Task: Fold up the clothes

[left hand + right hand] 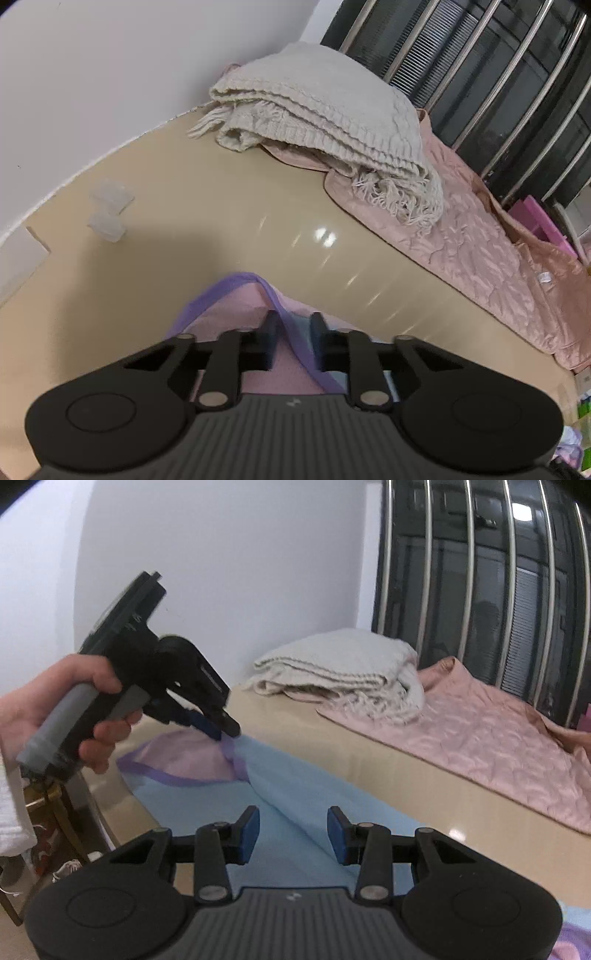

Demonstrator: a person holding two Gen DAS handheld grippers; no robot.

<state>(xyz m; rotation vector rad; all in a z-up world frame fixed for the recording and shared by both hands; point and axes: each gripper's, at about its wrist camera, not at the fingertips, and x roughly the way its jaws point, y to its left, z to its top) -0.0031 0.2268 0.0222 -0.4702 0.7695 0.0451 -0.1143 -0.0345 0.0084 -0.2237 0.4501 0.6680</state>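
Observation:
A light blue garment [295, 794] with a pink inside and purple trim [177, 775] lies on the beige table [443, 805]. My left gripper [293, 334] is shut on the garment's purple-trimmed edge [284, 321] and lifts it a little; it also shows in the right wrist view [225, 731], held by a hand at the left. My right gripper [293, 834] is open and empty, just above the blue cloth, with a raised fold running between its fingers.
A folded cream knit blanket with fringe [314, 110] [340, 668] lies on a pink quilted cloth [480, 251] [498, 746] at the table's far right. Small clear plastic pieces [109, 214] sit at the left. White wall and barred window behind.

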